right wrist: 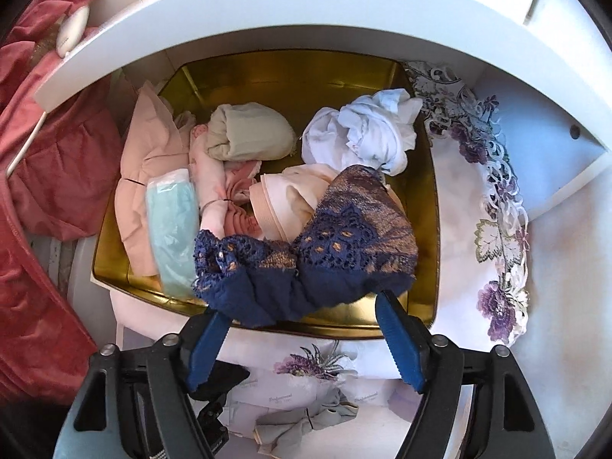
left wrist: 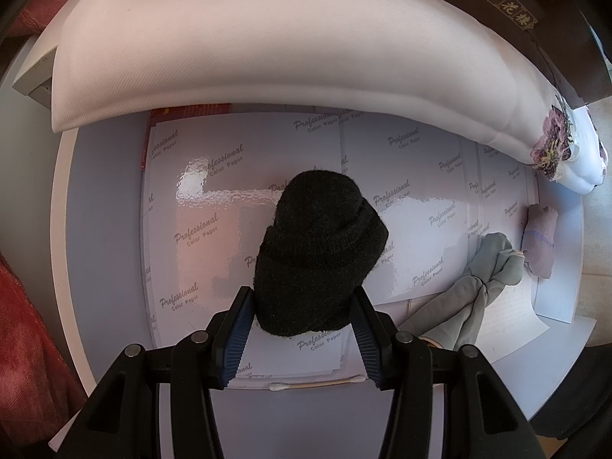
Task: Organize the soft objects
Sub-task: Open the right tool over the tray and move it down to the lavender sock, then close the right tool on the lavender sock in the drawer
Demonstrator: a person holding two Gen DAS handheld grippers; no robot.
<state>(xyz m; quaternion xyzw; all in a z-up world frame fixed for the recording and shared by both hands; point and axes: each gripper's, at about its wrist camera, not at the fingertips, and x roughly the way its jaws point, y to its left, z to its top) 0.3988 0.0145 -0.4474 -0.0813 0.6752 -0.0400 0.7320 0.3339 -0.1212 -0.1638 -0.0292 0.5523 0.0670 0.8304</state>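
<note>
Left claw (left wrist: 302, 302) points steeply down and is clamped on a rolled black knitted sock bundle (left wrist: 319, 252), its blue ribbed pads (left wrist: 239, 329) pressing the lower end of the roll from both sides. That bundle hangs over glossy white sheets printed "Professional Color Paper" (left wrist: 191, 229), which cover a white desk (left wrist: 103, 206). On the paper to the right lie a knotted grey-green stocking (left wrist: 478, 290) and, just beside it, a small folded mauve sock (left wrist: 539, 244). A thick white foam pad (left wrist: 267, 46) arches across the top of the left wrist view, with a white cloth embroidered with purple flowers (left wrist: 554, 149) at its right end. A cotton swab (left wrist: 313, 384) lies on the desk below the pads.

Right claw (right wrist: 306, 321) stands with its blue fingers (right wrist: 397, 340) wide apart; no earlier view shows how they came to be so. A navy blue lace bra with tan patterning (right wrist: 313, 252) lies between and just above the fingertips, draped over the near rim of a square gold metal tin (right wrist: 428, 199); whether either finger touches the lace I cannot tell. Inside the tin are a crumpled white garment (right wrist: 363, 134), a rolled beige cloth (right wrist: 252, 134), pale pink folded clothes (right wrist: 145, 176), a peach-banded cream garment (right wrist: 290, 199) and a mint-green item in clear wrapping (right wrist: 172, 229). Red fabric (right wrist: 49, 176) is heaped to the left of the tin.
</note>
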